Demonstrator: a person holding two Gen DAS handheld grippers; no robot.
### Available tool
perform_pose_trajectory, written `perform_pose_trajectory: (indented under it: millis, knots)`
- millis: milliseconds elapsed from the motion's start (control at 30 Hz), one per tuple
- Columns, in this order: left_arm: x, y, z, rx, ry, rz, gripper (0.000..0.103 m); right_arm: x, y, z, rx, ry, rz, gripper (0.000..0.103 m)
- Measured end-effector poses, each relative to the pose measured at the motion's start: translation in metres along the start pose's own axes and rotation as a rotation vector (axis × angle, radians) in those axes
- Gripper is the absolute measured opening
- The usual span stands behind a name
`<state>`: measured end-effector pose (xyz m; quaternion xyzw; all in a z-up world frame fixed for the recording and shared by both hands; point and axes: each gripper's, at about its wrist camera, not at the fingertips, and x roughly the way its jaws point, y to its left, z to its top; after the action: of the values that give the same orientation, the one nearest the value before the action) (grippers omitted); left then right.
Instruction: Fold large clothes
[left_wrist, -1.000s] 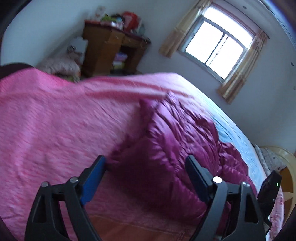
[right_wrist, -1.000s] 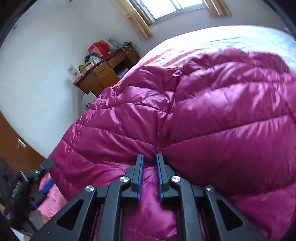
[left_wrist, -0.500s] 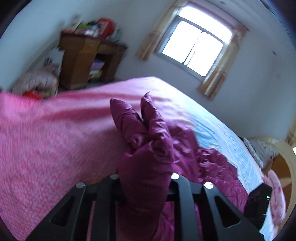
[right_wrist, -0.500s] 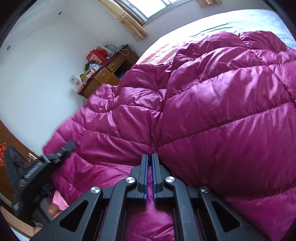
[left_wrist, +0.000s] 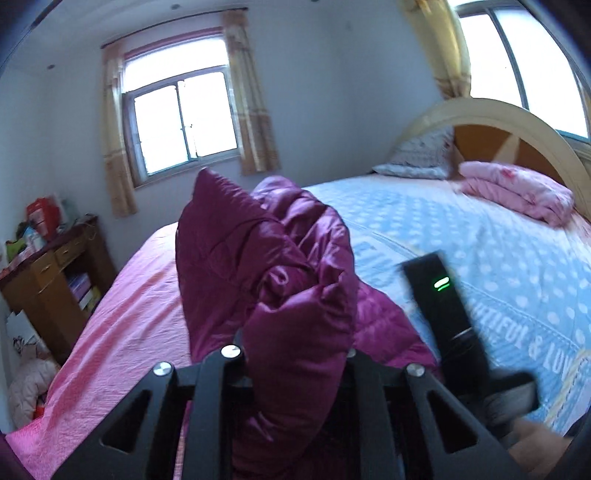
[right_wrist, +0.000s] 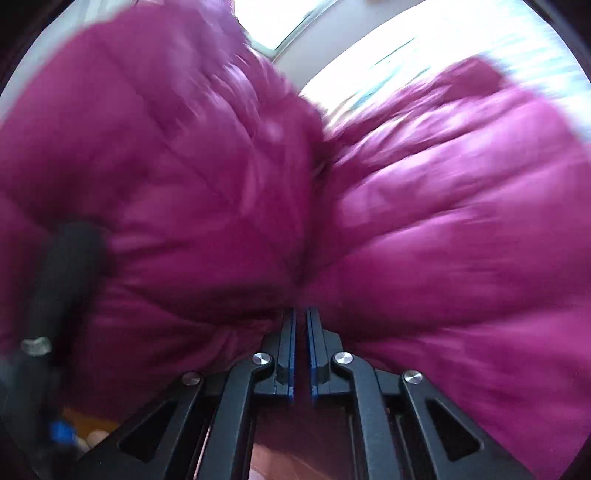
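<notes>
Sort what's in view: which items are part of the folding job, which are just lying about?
In the job:
- shiny magenta quilted down jacket, bunched up
- left tongs, shut on it
- right tongs, shut on its edge

Lying about:
- folded pink blanket by the headboard
- grey patterned pillow
- cluttered brown wooden desk
- pink bedspread underneath

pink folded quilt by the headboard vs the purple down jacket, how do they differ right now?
The pink folded quilt lies flat and neatly stacked by the headboard; the purple down jacket is bunched and lifted off the bed. The quilt is pale pink with a red print; the jacket is plain, shiny magenta with quilted seams. Nothing touches the quilt; the left gripper and right gripper are both shut on the jacket. Both are padded.
</notes>
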<state>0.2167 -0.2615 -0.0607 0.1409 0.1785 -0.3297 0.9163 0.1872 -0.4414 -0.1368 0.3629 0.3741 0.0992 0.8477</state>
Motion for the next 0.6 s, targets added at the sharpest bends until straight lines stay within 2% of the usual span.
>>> perform_pose_trajectory:
  millis: [167,267,400,500,533,567,600]
  knots:
    - [0.024,-0.034,-0.014,0.062,0.074,-0.061,0.019,-0.093,-0.057,-0.015,0.081,-0.166,-0.093,0.006]
    - [0.032,-0.048,-0.019,0.083,0.118,-0.099,0.019,-0.123,-0.071,-0.026,0.109,-0.234,-0.102,0.006]
    - [0.043,-0.066,-0.031,0.144,0.164,-0.092,0.021,-0.136,-0.076,-0.024,0.164,-0.272,-0.048,0.006]
    - [0.051,-0.078,-0.038,0.196,0.172,-0.078,0.026,-0.136,-0.073,-0.009,0.143,-0.275,-0.008,0.007]
    - [0.051,-0.080,-0.040,0.205,0.176,-0.077,0.028,-0.135,-0.068,-0.005,0.132,-0.270,-0.019,0.014]
    - [0.050,-0.080,-0.040,0.206,0.177,-0.076,0.035,-0.133,-0.065,0.001,0.124,-0.265,-0.031,0.024]
    - [0.048,-0.078,-0.040,0.198,0.177,-0.086,0.040,-0.130,-0.062,0.007,0.118,-0.261,-0.033,0.055]
